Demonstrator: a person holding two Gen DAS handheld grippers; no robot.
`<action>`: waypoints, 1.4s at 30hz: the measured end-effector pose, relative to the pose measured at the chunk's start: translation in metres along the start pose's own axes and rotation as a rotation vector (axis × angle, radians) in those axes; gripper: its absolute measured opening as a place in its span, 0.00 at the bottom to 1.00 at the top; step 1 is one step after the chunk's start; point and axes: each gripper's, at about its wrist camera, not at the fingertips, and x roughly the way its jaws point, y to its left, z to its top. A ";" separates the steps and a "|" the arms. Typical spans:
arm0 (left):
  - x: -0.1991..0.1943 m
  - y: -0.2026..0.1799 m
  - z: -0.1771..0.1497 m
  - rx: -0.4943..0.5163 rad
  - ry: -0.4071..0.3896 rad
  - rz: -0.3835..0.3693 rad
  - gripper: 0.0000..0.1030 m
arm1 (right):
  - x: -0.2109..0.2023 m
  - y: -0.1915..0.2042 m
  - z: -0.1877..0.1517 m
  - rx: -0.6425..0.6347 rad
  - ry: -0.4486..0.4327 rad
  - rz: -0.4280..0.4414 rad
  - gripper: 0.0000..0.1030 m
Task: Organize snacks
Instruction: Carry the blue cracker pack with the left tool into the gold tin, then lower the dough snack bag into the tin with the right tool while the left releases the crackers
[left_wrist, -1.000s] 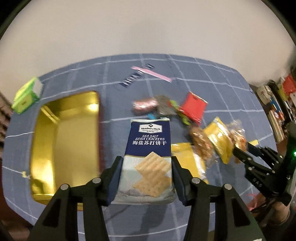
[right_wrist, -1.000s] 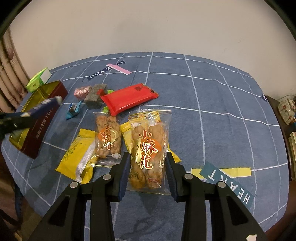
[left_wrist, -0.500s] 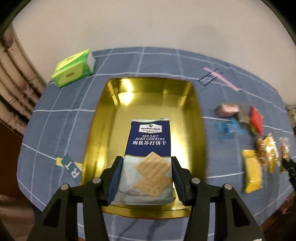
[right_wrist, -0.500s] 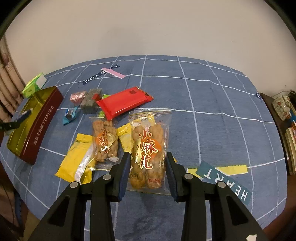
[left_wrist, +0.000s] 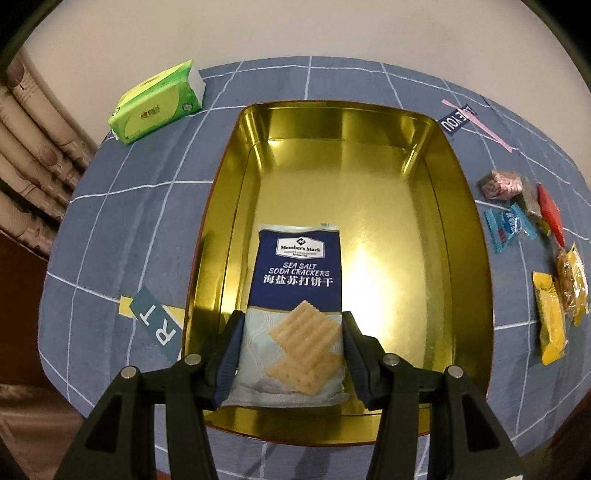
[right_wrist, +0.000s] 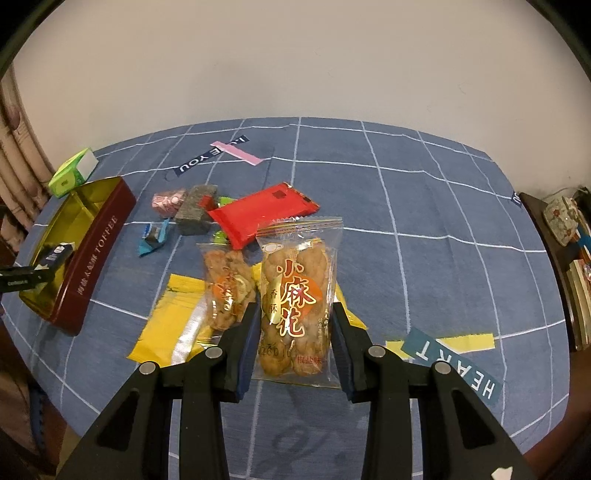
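My left gripper (left_wrist: 291, 354) is shut on a blue sea salt soda cracker pack (left_wrist: 297, 295) and holds it over the near end of the open gold tin (left_wrist: 369, 192). My right gripper (right_wrist: 293, 343) is shut on a clear bag of fried dough twists (right_wrist: 295, 291), lifted above the blue checked tablecloth. Under and behind it lie a second twist bag (right_wrist: 225, 288), a yellow packet (right_wrist: 173, 317), a red packet (right_wrist: 258, 214), a grey block (right_wrist: 195, 214), a pink candy (right_wrist: 168, 201) and a blue candy (right_wrist: 153, 238). The tin (right_wrist: 92, 258) stands at the left.
A green tissue pack (left_wrist: 159, 103) lies beyond the tin at the far left. Cloth labels are sewn on the tablecloth (right_wrist: 443, 229). Curtains hang at the left edge, and a side table with books (right_wrist: 569, 240) stands at the right.
My left gripper swung left with the cracker pack from above the snack pile to over the tin, then lowered toward it. My right gripper lifted the twist bag slightly.
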 end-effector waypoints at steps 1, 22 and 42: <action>0.001 0.001 0.000 0.002 0.006 0.004 0.50 | -0.001 0.002 0.001 -0.004 -0.001 0.002 0.33; -0.002 0.004 -0.008 0.006 -0.020 0.044 0.60 | -0.009 0.044 0.015 -0.048 -0.007 0.031 0.33; -0.058 0.090 -0.049 -0.270 -0.170 0.098 0.61 | -0.004 0.218 0.040 -0.208 0.041 0.258 0.33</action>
